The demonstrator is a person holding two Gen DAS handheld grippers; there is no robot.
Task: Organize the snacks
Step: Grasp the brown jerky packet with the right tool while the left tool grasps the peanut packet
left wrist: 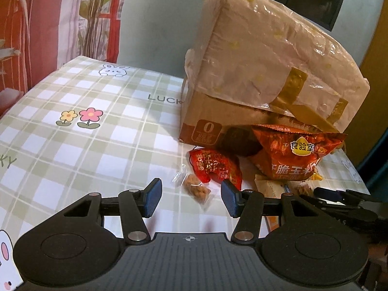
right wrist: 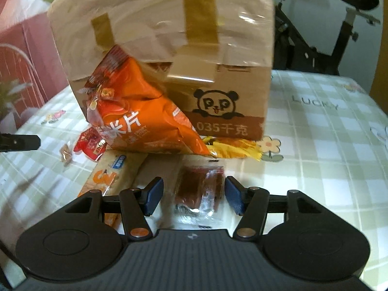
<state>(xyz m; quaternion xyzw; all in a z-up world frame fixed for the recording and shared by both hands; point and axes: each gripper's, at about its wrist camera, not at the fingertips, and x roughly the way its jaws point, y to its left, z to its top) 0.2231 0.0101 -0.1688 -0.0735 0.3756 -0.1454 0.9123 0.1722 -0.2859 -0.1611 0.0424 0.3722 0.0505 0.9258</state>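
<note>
A taped cardboard box stands on the checked tablecloth, and also shows in the right wrist view. An orange chip bag leans on it, seen too in the right wrist view. My left gripper is open, with a small clear pack of nuts lying between its fingers. A red packet lies just beyond. My right gripper is open around a clear pack with a dark red snack lying on the cloth. A cracker pack lies to its left.
A yellow wrapper lies at the box's foot. The checked tablecloth stretches left of the snacks. A patterned curtain hangs behind. An exercise bike stands beyond the table. The right gripper's tip shows in the left view.
</note>
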